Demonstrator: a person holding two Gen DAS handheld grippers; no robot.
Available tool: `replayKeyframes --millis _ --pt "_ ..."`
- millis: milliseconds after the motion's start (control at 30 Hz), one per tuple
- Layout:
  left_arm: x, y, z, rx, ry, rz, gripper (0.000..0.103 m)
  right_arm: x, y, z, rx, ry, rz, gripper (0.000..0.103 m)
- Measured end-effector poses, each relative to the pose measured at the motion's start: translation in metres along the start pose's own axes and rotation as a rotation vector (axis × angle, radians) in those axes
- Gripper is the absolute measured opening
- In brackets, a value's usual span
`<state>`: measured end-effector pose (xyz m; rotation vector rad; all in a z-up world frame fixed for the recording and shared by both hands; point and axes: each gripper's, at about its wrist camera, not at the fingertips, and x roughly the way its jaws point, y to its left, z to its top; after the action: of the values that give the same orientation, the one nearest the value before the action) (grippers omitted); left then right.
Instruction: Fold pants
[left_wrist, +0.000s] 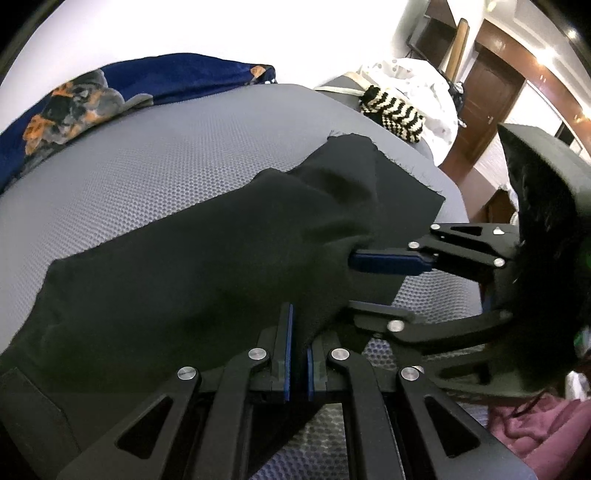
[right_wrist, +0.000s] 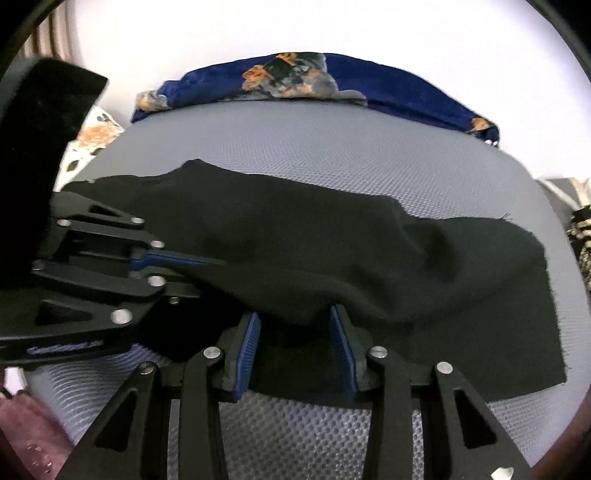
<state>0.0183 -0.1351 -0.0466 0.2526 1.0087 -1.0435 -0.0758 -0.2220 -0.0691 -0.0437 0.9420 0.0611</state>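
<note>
Black pants (left_wrist: 192, 266) lie across a grey mesh mattress (left_wrist: 155, 158), bunched and lifted at the near edge. My left gripper (left_wrist: 298, 332) is shut on a fold of the pants at their near edge. My right gripper (left_wrist: 354, 280) enters from the right, its blue pads (left_wrist: 388, 261) above and below the cloth. In the right wrist view the pants (right_wrist: 332, 251) spread wide; my right gripper (right_wrist: 293, 314) is open, with a fold of cloth sagging between its pads. My left gripper (right_wrist: 218, 271) shows at the left, clamped on the cloth.
A blue blanket with orange and grey print (left_wrist: 92, 96) lies at the mattress's far edge. A black-and-white knitted item (left_wrist: 395, 110) and white cloth (left_wrist: 417, 81) sit at the far right. Pink fabric (left_wrist: 535, 424) lies below the mattress's near edge.
</note>
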Motion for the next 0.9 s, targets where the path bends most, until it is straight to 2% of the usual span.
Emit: replayKeyframes --millis 100,233,333,467,533,667,800,867,900 --pt "-0.003 0.000 0.000 -0.009 -0.013 -0.010 0.006 0.003 0.005 0.000 -0.018 -0.015 -0.101 0.034" --pt "-0.009 -0.001 -0.003 0.001 -0.033 -0.011 0.006 0.007 -0.016 0.002 0.071 -0.016 -0.251 0.033" --pt "-0.007 -0.006 -0.005 0.024 -0.027 -0.006 0.006 0.005 -0.048 0.002 0.184 -0.027 -0.296 0.036" --pt "-0.003 -0.008 -0.008 0.034 -0.019 -0.005 0.006 0.002 -0.074 0.008 0.235 -0.050 -0.349 0.040" --pt "-0.003 -0.008 -0.009 0.031 -0.021 -0.001 0.006 0.002 -0.081 0.013 0.225 -0.065 -0.391 0.047" --pt "-0.006 -0.003 -0.010 0.018 -0.026 -0.001 0.005 0.008 -0.084 0.017 0.204 -0.056 -0.465 0.046" --pt "-0.004 0.003 -0.013 -0.005 -0.023 0.003 0.005 -0.002 -0.083 0.022 0.190 -0.102 -0.519 0.046" --pt "-0.002 0.004 -0.013 -0.003 -0.017 0.009 0.004 -0.008 -0.083 0.023 0.209 -0.116 -0.524 0.044" --pt "-0.002 0.005 -0.013 -0.002 -0.019 0.018 0.004 -0.011 -0.081 0.023 0.195 -0.124 -0.557 0.039"
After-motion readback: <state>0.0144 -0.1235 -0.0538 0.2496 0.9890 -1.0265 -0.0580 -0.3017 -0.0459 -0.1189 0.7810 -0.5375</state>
